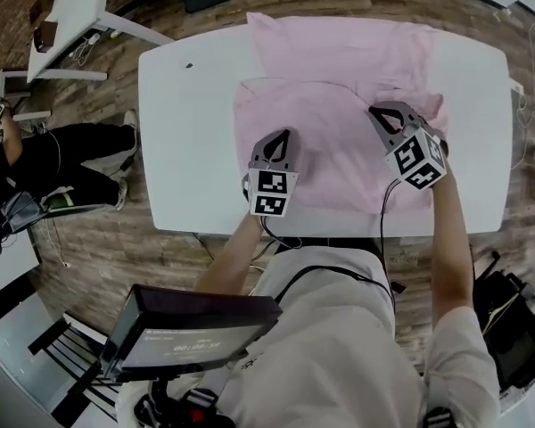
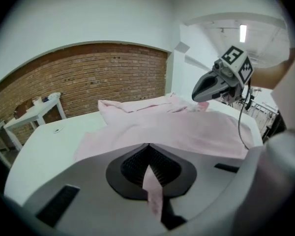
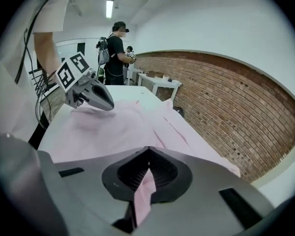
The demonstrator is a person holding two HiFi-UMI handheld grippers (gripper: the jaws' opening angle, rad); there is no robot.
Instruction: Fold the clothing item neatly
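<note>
Pinching the half-folded pink shirt [image 1: 339, 69] on the tabletop [image 1: 187, 132] with left gripper [image 1: 280, 139] and right gripper [image 1: 381, 114]; more folds still to do.

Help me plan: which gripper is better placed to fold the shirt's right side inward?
Likely right: the right gripper clamps the pink shirt near that side; the left gripper grips farther away.

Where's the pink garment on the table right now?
In the head view the pink garment lies on the white table, right of centre, its near part pinched in the left hand-held gripper and the right hand-held gripper.
</note>
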